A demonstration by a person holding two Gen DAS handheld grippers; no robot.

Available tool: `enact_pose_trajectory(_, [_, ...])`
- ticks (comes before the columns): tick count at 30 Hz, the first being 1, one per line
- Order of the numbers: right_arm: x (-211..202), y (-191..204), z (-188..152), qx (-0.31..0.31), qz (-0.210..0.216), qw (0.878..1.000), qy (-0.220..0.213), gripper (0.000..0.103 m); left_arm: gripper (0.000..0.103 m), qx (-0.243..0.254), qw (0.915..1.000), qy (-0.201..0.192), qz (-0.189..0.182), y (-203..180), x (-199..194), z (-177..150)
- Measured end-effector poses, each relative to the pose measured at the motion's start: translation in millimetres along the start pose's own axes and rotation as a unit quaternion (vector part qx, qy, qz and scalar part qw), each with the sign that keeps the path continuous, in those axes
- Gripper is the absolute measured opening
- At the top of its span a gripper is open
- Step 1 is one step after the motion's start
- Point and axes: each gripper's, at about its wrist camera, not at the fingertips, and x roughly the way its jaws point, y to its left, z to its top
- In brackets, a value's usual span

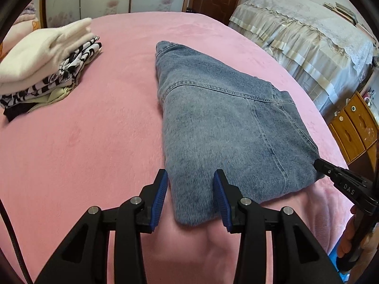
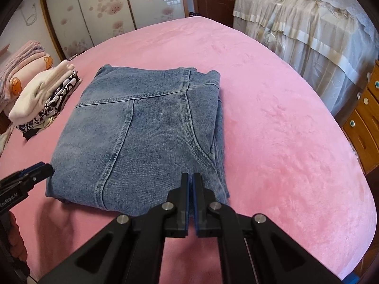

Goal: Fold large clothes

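Note:
Blue jeans lie folded into a flat rectangle on the pink blanket. My left gripper is open, its blue pads straddling the jeans' near left corner without pinching the denim. From the right wrist view the left gripper shows side-on at that same corner. My right gripper is shut, its tips over the jeans' near right corner, and no cloth shows between the pads. In the left wrist view the right gripper touches the jeans' right edge, with a hand on its handle.
A stack of folded clothes, cream on top, sits at the bed's left side. A cloth-covered piece of furniture and wooden drawers stand to the right of the bed. Wardrobe doors line the far wall.

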Motion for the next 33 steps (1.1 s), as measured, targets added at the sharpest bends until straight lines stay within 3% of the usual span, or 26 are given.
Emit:
enact_pose_trajectory(6, [-11.3,6.5,-7.2,0.002,-0.013,1.000,0.006,0.007,0.071,-0.004,0.9998,-0.002,0.021,-0.7,-16.7,-5.8])
enact_pose_trajectory(9, [-18.1,12.4,-14.1,0.000,-0.005,1.000,0.008,0.023,0.075,-0.009,0.9997,-0.002,0.023,-0.4,-27.3,-9.1])
enact_pose_trajectory(11, [-23.0,16.2,-20.8,0.001,0.008,1.000,0.009,0.044,0.075,-0.010,0.9996,0.002,0.026,0.7,-32.1,-11.1])
enact_pose_trajectory(14, [-27.8,20.1,-29.4,0.003,0.020,1.000,0.016,0.057,0.076,-0.021,0.9993,0.015,0.026,4.5,-38.5,-15.3])
enact_pose_trajectory(24, [-46.2,34.6,-39.4,-0.014,0.055,0.998,0.026,0.057,0.076,-0.068,0.9957,0.061,-0.018,18.9,-47.1,-26.4])
enact_pose_trajectory(33, [-60.4,21.3,-5.1,0.009,0.083,0.996,0.045,0.057,0.076,-0.065,0.9947,0.066,-0.044,16.2,-56.4,-4.4])
